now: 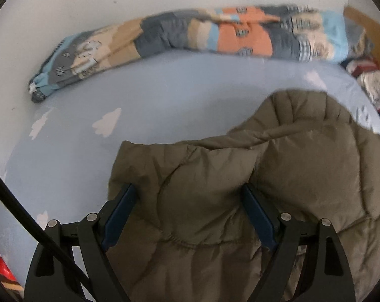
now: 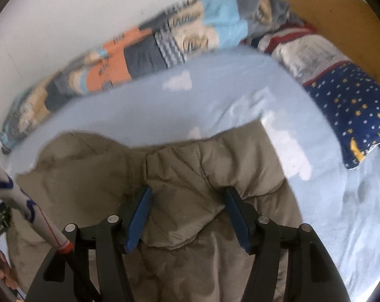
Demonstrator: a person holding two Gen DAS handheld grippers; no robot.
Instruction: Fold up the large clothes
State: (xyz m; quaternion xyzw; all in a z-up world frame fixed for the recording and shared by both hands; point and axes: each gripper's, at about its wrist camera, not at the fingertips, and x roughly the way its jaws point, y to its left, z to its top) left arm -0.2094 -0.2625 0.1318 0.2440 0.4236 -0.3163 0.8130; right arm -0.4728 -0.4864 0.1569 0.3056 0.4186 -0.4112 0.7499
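An olive-brown puffer jacket lies bunched on the pale blue bed sheet. My left gripper straddles a thick fold of the jacket near its left edge, with the jaws wide apart and padding bulging between the blue pads. In the right wrist view the same jacket fills the lower middle. My right gripper also straddles a puffy fold, jaws apart, pads pressed against the fabric on both sides.
A rolled patchwork blanket lies along the white wall at the back. A navy star-print pillow and a striped pillow lie by the wooden headboard at right. A black cable crosses lower left.
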